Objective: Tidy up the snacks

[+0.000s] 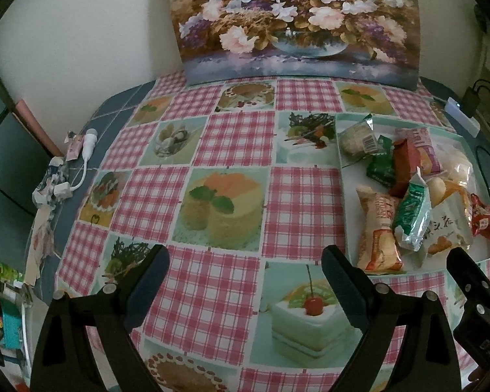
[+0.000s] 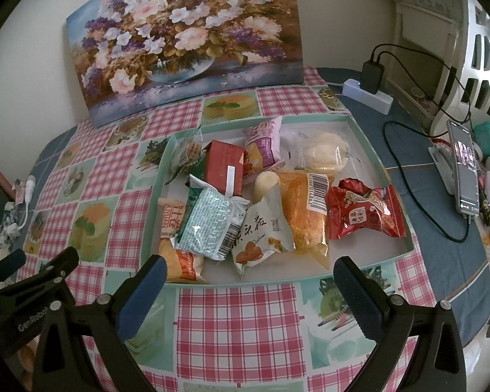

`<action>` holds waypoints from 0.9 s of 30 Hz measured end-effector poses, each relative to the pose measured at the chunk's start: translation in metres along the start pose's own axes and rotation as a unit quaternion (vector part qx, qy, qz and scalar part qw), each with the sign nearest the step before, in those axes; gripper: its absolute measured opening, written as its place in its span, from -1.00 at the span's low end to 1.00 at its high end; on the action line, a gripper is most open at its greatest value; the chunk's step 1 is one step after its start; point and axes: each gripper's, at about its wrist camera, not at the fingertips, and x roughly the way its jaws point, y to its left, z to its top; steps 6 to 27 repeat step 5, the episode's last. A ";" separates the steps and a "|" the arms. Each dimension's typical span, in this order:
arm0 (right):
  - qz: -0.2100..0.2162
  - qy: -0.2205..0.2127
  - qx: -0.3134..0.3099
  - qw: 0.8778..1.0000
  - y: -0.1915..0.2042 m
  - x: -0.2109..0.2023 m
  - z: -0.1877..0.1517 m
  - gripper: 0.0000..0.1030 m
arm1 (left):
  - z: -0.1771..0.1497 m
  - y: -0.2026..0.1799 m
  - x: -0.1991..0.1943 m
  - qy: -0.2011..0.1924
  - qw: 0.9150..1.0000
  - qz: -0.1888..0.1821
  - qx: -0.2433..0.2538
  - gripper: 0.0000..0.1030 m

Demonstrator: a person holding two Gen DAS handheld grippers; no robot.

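A shallow mint-rimmed tray holds several snack packets: a red box, a green and silver packet, a white pouch, an orange bag, a red wrapper and a purple packet. In the left wrist view the same tray lies at the right. My left gripper hovers open over bare tablecloth, left of the tray. My right gripper is open just before the tray's near rim, nothing between its fingers.
A flower painting leans on the wall at the back. A power strip with a charger, cables and a phone lie at the right. A white cable and plug sit at the table's left edge.
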 end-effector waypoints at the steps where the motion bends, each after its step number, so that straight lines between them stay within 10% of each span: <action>1: 0.000 0.000 0.000 1.000 0.000 0.000 0.000 1.00 | 0.000 0.000 -0.001 -0.001 1.000 0.001 0.001 0.83; 27: 0.000 0.000 0.000 1.000 0.000 0.000 0.000 1.00 | 0.000 -0.001 -0.001 -0.001 1.000 0.001 0.000 0.83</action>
